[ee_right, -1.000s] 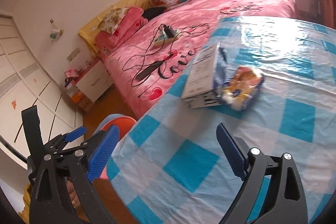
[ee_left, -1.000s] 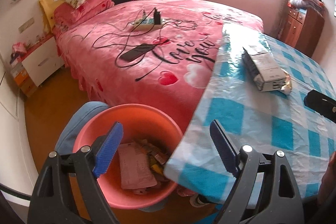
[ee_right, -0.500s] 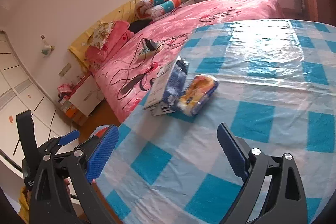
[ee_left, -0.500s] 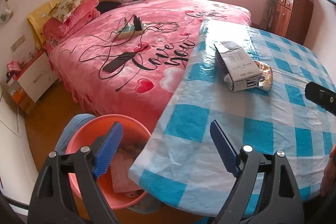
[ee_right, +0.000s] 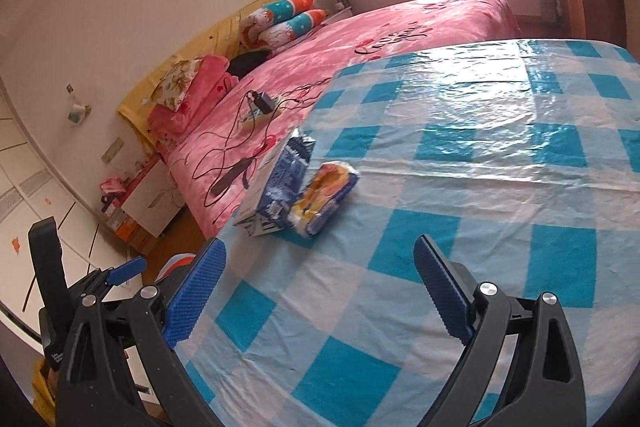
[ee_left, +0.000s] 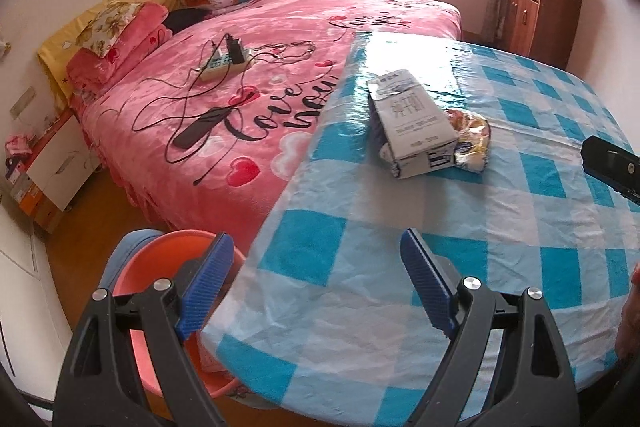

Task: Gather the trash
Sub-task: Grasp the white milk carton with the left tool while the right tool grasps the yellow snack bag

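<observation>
Two open grippers over checked table, trash still on it, bin below edge.

Landmark = table with blue-white plastic cloth. Left gripper: blue pads spread wide, nothing between them, hanging over the table's near-left edge. Right gripper: jaws also wide apart, empty, over the table's near side. Flattened carton lies mid-table toward the bed-side edge; crumpled snack wrapper touching it on the side away from the bed. Both well ahead of either gripper. Orange bin on floor just below the table's near-left corner, partly hidden by left gripper. Pink bed right beside the table, power strip and cables on it.
</observation>
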The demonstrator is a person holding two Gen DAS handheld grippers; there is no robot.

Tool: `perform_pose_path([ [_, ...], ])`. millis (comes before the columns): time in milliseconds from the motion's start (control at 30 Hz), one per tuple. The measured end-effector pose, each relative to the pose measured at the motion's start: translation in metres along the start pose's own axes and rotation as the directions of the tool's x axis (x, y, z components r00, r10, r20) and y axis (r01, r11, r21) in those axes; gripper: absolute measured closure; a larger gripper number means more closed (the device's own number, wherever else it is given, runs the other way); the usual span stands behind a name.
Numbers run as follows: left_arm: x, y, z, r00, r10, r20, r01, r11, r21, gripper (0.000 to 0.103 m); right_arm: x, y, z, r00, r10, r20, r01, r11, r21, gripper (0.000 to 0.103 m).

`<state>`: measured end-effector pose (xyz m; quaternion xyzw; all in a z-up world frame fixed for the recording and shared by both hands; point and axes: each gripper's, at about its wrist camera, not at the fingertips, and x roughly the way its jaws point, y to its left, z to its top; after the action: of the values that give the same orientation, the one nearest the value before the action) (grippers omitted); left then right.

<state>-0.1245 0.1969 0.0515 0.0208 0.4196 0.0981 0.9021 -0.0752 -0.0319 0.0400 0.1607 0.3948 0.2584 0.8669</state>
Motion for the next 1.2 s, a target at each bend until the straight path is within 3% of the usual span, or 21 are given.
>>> perform_pose_path([
  [233,0.013,-0.010,0.026,0.990,-0.137,-0.022,0.136,0.988,-0.070,0.017,-0.006,-0.023,0.008,1.000,-0.022,0.014,0.022,0.999,0.034,0.009],
  [367,0.034,-0.017,0.053,0.972,-0.231,-0.045,0.224,0.967,-0.123,0.017,-0.010,-0.033,0.011,0.999,-0.027,0.022,0.026,0.998,0.054,0.009],
  [567,0.084,-0.026,0.090,0.943,-0.317,-0.102,0.290,0.932,-0.217,0.017,-0.011,-0.045,0.012,1.000,-0.018,0.018,0.017,0.997,0.079,0.009],
  [800,0.123,-0.038,0.112,0.941,-0.302,-0.155,0.271,0.943,-0.193,0.017,-0.011,-0.054,0.012,1.000,-0.006,0.014,0.004,0.995,0.100,0.009],
  [1000,0.140,-0.042,0.113,0.946,-0.261,-0.193,0.227,0.957,-0.181,0.037,-0.012,-0.065,0.014,1.000,-0.004,0.014,0.002,0.991,0.131,0.009],
  [1067,0.138,-0.045,0.110,0.954,-0.240,-0.180,0.211,0.964,-0.164,0.039,-0.013,-0.068,0.014,1.000,-0.005,0.016,0.002,0.991,0.135,0.009],
  [1200,0.131,-0.053,0.104,0.949,-0.262,-0.177,0.236,0.959,-0.156,0.039,-0.012,-0.070,0.015,1.000,-0.006,0.015,0.004,0.990,0.140,0.009],
])
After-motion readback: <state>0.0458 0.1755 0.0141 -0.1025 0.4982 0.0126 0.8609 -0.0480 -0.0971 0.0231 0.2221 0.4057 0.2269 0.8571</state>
